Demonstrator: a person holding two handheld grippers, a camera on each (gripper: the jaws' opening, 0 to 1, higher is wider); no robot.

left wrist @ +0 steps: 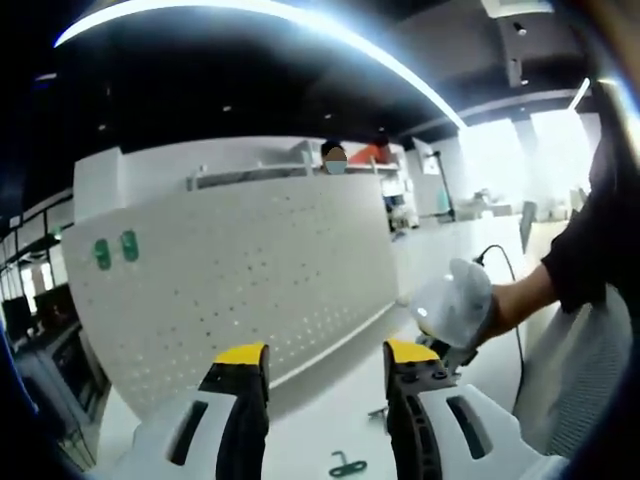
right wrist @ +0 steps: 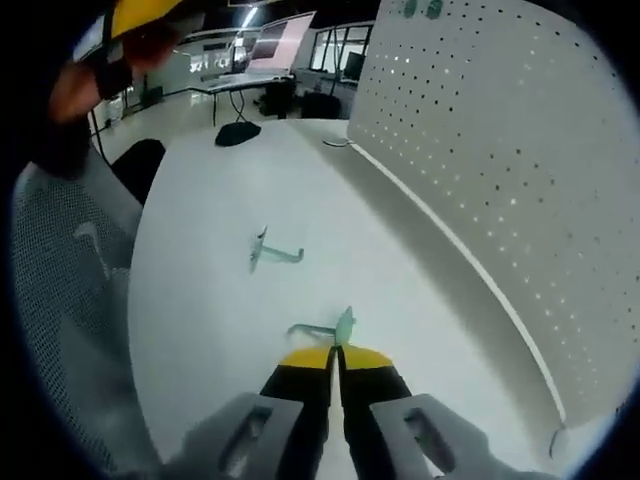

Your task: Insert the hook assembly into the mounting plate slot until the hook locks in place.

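My right gripper (right wrist: 335, 356) is low over the white table, its jaws shut on a pale green hook assembly (right wrist: 342, 326) whose small plate sticks up from the yellow tips. A second hook (right wrist: 270, 253) lies on the table farther ahead. The white perforated mounting plate (right wrist: 500, 150) stands upright along the right of the right gripper view. In the left gripper view, my left gripper (left wrist: 325, 352) is open and holds nothing, facing the mounting plate (left wrist: 230, 270). Below it a green hook (left wrist: 347, 465) lies on the table. The right gripper's white body (left wrist: 455, 305) comes in from the right, held by a hand.
Two green pieces (left wrist: 115, 250) hang on the plate's upper left. A person's dark sleeve (left wrist: 590, 240) and a mesh chair (right wrist: 60, 290) border the table. A black object (right wrist: 238, 133) and a cable (left wrist: 510, 270) lie farther off. Desks and screens stand behind.
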